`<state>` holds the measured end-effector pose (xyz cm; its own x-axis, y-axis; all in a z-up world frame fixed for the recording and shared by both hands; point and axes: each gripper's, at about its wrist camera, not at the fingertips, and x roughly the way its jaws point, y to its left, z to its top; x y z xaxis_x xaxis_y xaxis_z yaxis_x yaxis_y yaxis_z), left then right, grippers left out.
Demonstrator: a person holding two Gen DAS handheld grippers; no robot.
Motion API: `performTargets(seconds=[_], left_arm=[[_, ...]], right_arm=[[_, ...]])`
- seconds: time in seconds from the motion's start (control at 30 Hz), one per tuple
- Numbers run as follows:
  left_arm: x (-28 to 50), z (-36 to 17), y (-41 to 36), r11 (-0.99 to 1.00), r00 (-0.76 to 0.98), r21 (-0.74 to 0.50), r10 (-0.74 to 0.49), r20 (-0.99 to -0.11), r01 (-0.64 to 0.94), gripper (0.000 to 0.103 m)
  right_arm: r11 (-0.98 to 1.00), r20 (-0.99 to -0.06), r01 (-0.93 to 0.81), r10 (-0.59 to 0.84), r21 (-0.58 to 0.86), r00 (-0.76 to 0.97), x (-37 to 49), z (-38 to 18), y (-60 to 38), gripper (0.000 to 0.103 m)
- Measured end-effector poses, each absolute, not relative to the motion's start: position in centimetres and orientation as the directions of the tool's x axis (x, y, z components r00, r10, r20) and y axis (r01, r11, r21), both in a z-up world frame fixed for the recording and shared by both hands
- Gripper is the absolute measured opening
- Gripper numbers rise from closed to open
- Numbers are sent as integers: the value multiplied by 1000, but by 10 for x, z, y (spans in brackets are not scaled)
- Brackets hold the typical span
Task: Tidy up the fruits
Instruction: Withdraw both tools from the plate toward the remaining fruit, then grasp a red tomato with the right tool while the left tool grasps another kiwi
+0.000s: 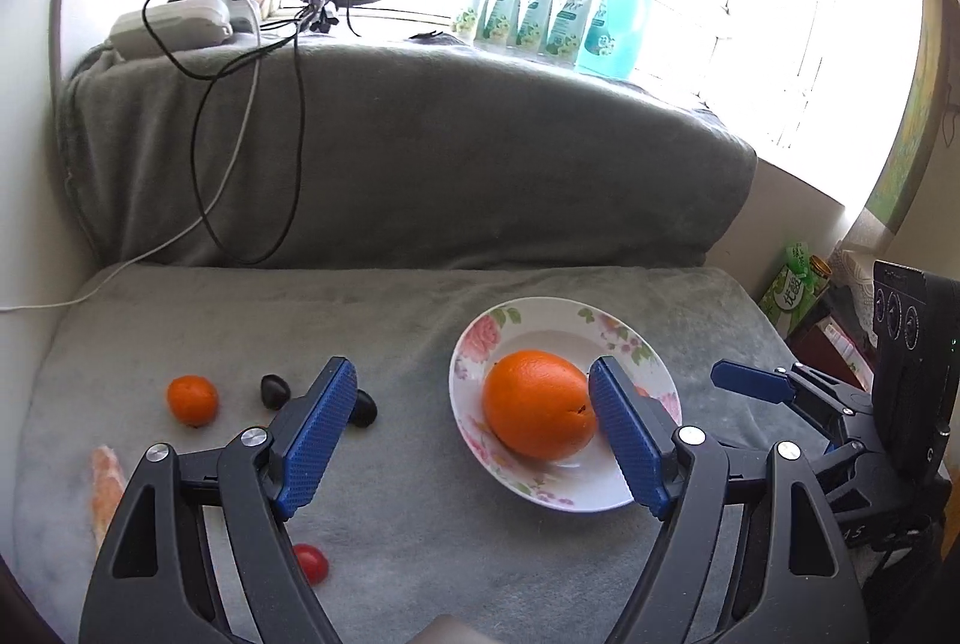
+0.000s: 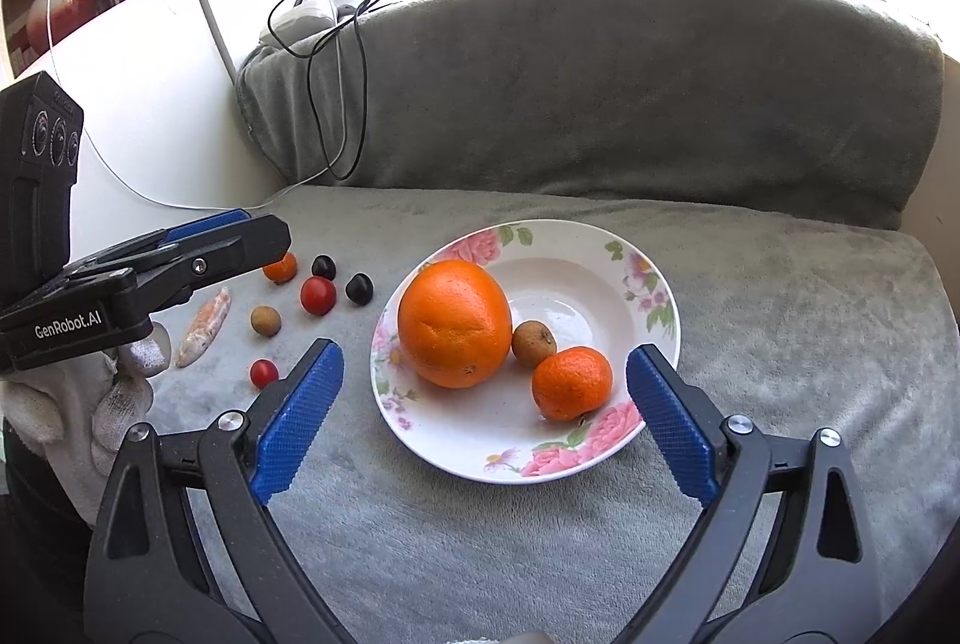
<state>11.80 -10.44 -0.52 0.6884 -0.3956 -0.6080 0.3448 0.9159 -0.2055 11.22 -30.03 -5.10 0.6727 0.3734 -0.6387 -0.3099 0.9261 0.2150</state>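
Observation:
A floral plate [image 2: 636, 308] on the grey sofa seat holds a big orange [image 2: 453, 323], a mandarin [image 2: 570, 383] and a brown longan [image 2: 533, 343]. My right gripper [image 2: 480, 404] is open and empty, hovering just in front of the plate. My left gripper [image 1: 474, 434] is open and empty above the seat, left of the plate [image 1: 540, 488]; the big orange [image 1: 537, 404] lies between its fingers in view. Loose on the seat to the left lie a small mandarin [image 1: 192, 399], two dark fruits [image 1: 275, 391], cherry tomatoes [image 2: 317, 294], a longan [image 2: 265, 320] and a peel piece [image 2: 204, 326].
The sofa backrest [image 2: 600, 92] rises behind the seat, with cables [image 2: 336, 44] and chargers draped over its left end. Bottles [image 1: 540, 20] line the windowsill. A white wall panel [image 2: 156, 104] stands left; boxes [image 1: 792, 284] stand right of the sofa.

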Motion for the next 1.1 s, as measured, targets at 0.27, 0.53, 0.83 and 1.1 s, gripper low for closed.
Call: performTargets(seconds=[0.27,0.53,0.83,1.1], left_arm=[[107,-12,-62,945,720,-192,-325,-613,264,80],[93,-22,-31,963,731,-179,-270,-627,202,80],[91,-40,-10,967,718,-196,-253,-649,163,80],[98,-59,-3,961,686,-224,-271,-675,160,69]], right_arm=[[914,-638,-363,391,182,664,122,-42,-276,97],[894,-651,-424,407,143,640,132,-38,-246,97],[863,-676,-490,435,124,595,148,-40,-212,97],[830,-703,-532,480,170,524,167,-48,-186,97]])
